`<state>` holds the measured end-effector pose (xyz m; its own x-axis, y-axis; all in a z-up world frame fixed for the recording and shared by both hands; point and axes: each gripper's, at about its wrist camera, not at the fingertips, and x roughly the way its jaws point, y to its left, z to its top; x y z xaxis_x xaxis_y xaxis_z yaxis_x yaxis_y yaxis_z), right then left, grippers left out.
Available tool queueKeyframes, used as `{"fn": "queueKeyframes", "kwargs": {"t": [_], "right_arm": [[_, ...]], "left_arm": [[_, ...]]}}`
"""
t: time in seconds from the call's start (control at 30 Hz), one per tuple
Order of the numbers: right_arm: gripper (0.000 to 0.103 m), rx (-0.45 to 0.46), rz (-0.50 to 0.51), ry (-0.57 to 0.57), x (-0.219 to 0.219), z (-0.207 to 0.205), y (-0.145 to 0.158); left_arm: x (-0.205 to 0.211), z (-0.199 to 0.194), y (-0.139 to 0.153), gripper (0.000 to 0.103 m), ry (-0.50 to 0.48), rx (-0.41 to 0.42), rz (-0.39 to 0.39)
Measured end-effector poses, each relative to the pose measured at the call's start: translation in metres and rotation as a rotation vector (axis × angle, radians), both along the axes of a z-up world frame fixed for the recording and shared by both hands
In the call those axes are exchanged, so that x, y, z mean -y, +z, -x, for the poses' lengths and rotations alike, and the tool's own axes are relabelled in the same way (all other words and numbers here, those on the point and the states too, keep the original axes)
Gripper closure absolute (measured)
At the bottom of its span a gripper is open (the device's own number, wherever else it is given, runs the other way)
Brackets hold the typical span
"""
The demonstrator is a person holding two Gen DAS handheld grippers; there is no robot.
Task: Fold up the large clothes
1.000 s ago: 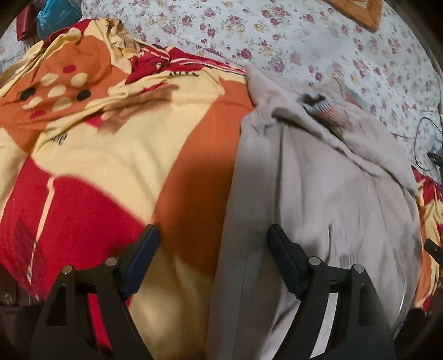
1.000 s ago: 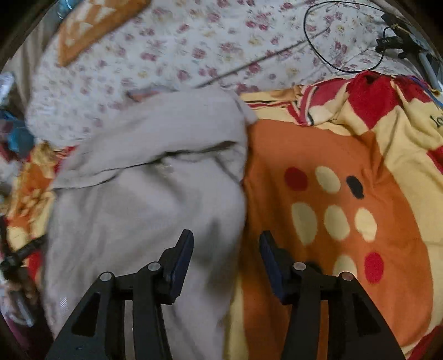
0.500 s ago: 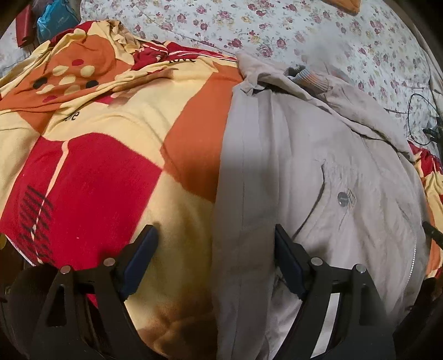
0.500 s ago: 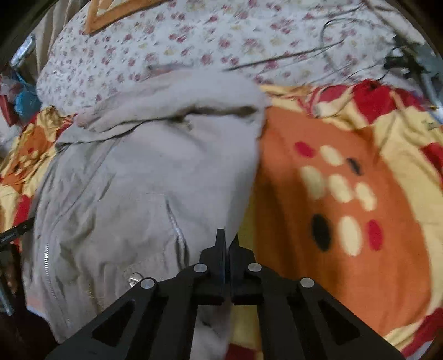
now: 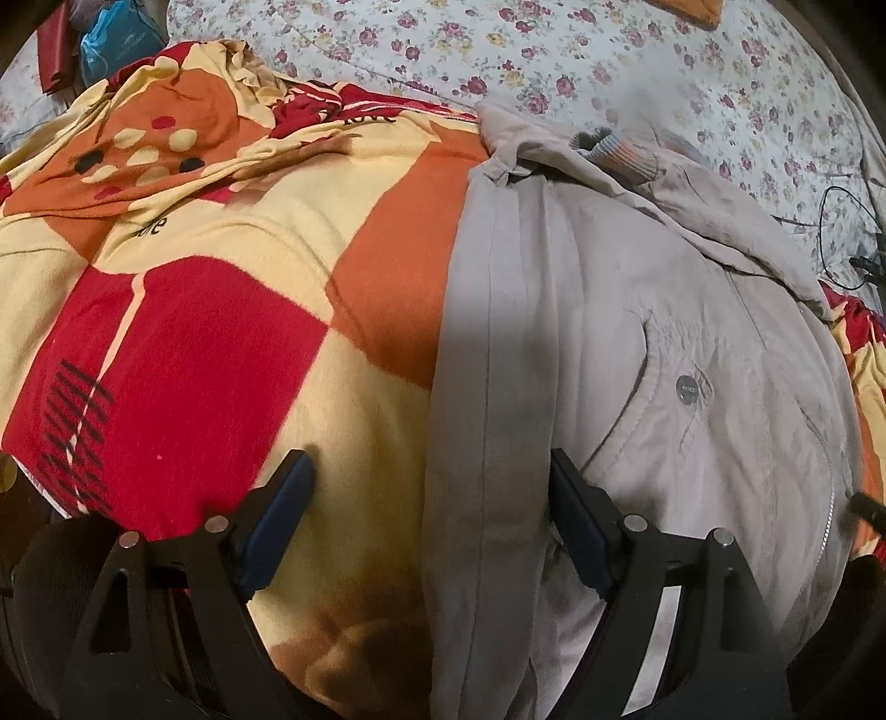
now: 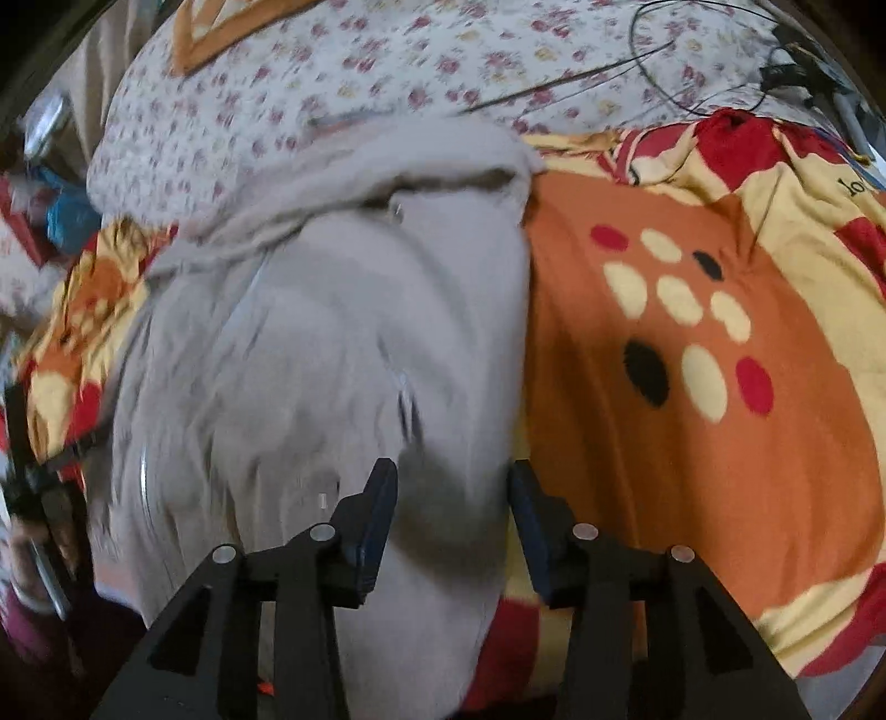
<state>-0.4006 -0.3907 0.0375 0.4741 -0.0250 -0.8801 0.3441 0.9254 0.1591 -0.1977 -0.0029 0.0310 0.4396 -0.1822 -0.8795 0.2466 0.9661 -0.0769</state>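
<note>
A large beige jacket [image 5: 637,310] lies spread on a red, orange and yellow blanket [image 5: 210,288] on a bed. Its striped knit cuff [image 5: 620,152] shows near the top. My left gripper [image 5: 429,498] is open, its jaws standing either side of the jacket's left folded edge near the hem. In the right wrist view the jacket [image 6: 332,332] is blurred. My right gripper [image 6: 451,498] is open over the jacket's right edge, where it meets the blanket [image 6: 692,415].
A floral bedsheet [image 5: 609,55] covers the far part of the bed. Black cables [image 6: 692,66] lie at the far right. A blue bag [image 5: 111,39] sits at the far left corner. An orange cushion [image 6: 232,22] lies at the far edge.
My right gripper was open, then shut, and has opened again over the jacket's right edge. The left gripper stayed open and pulled back toward the jacket's hem.
</note>
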Motion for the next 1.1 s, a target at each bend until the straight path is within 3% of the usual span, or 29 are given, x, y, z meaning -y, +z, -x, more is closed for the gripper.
{"fn": "queueKeyframes", "kwargs": {"t": [0.1,0.23,0.43,0.47,0.5,0.57,0.77,0.83,0.87,0.93,0.97,1.1], "right_arm": [[0.045,-0.004,-0.048,-0.001,-0.003,0.01,-0.003],[0.044,-0.017,-0.082,0.001,-0.007,0.019,-0.011],[0.047,0.014,-0.091,0.011,-0.012,0.023,-0.015],[0.055,0.018,-0.08,0.019,-0.014,0.023,-0.014],[0.076,0.017,-0.054,0.025,-0.016,0.023,-0.014],[0.096,0.022,-0.014,0.04,-0.018,0.024,-0.012],[0.098,0.018,0.014,0.004,-0.007,0.034,-0.008],[0.097,0.016,-0.003,0.017,-0.009,0.035,-0.008],[0.089,0.022,-0.05,0.016,-0.009,0.038,-0.007],[0.068,0.017,-0.151,0.021,-0.008,0.042,-0.01],[0.049,0.006,-0.178,0.032,-0.009,0.043,-0.012],[0.047,-0.066,-0.154,0.103,-0.027,0.051,-0.021]], "left_arm": [[-0.006,0.006,0.003,0.02,-0.007,-0.009,0.02],[-0.011,0.017,0.003,0.02,-0.04,-0.024,0.023],[-0.005,0.035,0.003,0.02,-0.093,-0.021,-0.033],[-0.005,0.037,0.003,0.02,-0.095,-0.028,-0.028],[-0.006,0.038,0.002,0.02,-0.095,-0.034,-0.023],[-0.007,0.039,0.001,0.02,-0.091,-0.042,-0.018],[-0.01,0.047,-0.001,0.02,-0.102,-0.063,-0.006],[-0.011,0.05,-0.002,0.02,-0.107,-0.077,0.0],[-0.012,0.052,-0.002,0.02,-0.109,-0.087,0.009],[-0.014,0.056,-0.004,0.02,-0.11,-0.106,0.018],[-0.015,0.057,-0.005,0.02,-0.108,-0.114,0.018],[-0.02,0.064,-0.008,0.02,-0.105,-0.139,0.028]]}}
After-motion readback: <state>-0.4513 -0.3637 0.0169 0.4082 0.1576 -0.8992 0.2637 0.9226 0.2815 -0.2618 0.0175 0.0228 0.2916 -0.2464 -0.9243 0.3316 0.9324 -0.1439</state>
